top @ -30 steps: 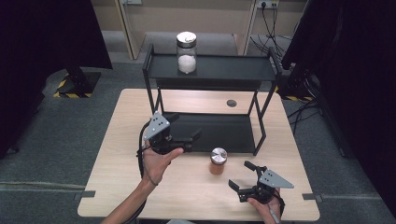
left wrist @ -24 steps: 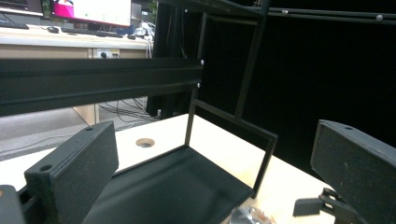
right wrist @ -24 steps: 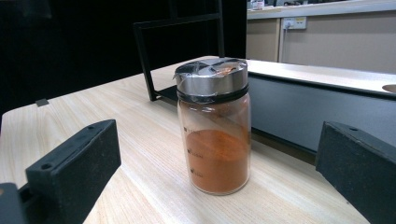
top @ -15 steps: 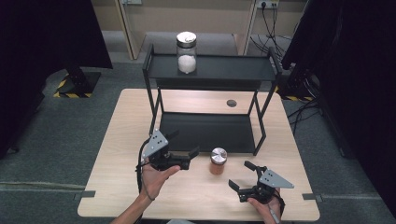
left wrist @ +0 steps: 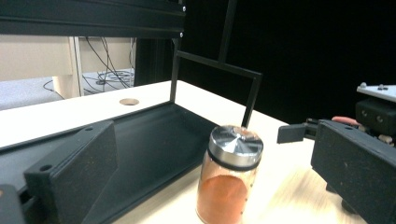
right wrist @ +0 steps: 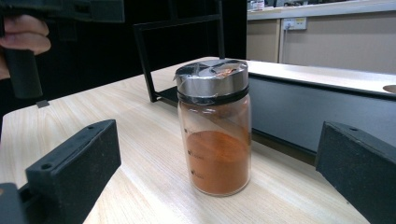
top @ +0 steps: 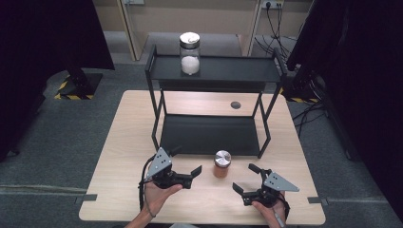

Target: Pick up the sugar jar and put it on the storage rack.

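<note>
A glass jar of orange powder [top: 222, 164] with a silver lid stands upright on the wooden table, just in front of the black rack's lower tray [top: 209, 135]. My left gripper [top: 186, 160] is open to the jar's left and points at it with empty jaws. My right gripper [top: 244, 177] is open at the jar's near right, also empty. In the left gripper view the jar [left wrist: 230, 177] stands between the jaws but farther out. The right gripper view has the jar [right wrist: 215, 135] centred ahead of the jaws, untouched. A second jar with white powder [top: 189, 53] stands on the rack's top shelf [top: 228, 71].
The two-tier black rack takes up the table's middle and back. A round cable hole [top: 235, 105] lies in the tabletop behind it. The table's front edge runs close under both hands. Black curtains hang on both sides, and cables trail on the floor at the far right.
My left gripper has drawn back from the rack's lower tray toward the person and now sits left of the orange jar. The right gripper and both jars have stayed put.
</note>
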`<state>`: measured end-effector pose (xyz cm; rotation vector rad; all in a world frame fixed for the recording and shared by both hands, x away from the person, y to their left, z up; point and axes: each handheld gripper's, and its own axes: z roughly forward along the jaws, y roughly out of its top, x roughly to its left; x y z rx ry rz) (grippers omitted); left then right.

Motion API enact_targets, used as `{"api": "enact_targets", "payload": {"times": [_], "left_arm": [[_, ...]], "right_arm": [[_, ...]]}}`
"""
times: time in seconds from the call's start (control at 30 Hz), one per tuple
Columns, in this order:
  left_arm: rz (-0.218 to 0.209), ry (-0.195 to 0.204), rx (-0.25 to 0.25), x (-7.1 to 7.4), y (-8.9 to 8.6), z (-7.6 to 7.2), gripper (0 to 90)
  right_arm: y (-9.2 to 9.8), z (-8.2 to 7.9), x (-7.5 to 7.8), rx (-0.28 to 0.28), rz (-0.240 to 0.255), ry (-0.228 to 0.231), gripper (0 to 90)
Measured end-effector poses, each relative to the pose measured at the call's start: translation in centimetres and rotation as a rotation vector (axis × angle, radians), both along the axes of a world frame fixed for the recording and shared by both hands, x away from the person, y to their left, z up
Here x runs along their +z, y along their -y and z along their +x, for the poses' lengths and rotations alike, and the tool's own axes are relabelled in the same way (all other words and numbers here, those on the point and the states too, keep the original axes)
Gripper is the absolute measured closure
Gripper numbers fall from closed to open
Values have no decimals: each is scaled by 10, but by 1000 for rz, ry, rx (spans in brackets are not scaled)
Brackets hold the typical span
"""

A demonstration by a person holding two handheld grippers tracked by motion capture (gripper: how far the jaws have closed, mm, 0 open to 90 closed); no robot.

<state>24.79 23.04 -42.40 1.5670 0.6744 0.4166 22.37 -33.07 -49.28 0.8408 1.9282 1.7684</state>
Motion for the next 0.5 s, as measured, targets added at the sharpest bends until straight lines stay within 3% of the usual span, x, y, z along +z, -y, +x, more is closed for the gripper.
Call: {"api": "enact_targets", "payload": {"times": [0.5], "left_arm": [[-19, -12, 28, -35, -7, -12, 3]], "right_arm": [[-1, 0, -1, -1, -1, 3, 4]]}}
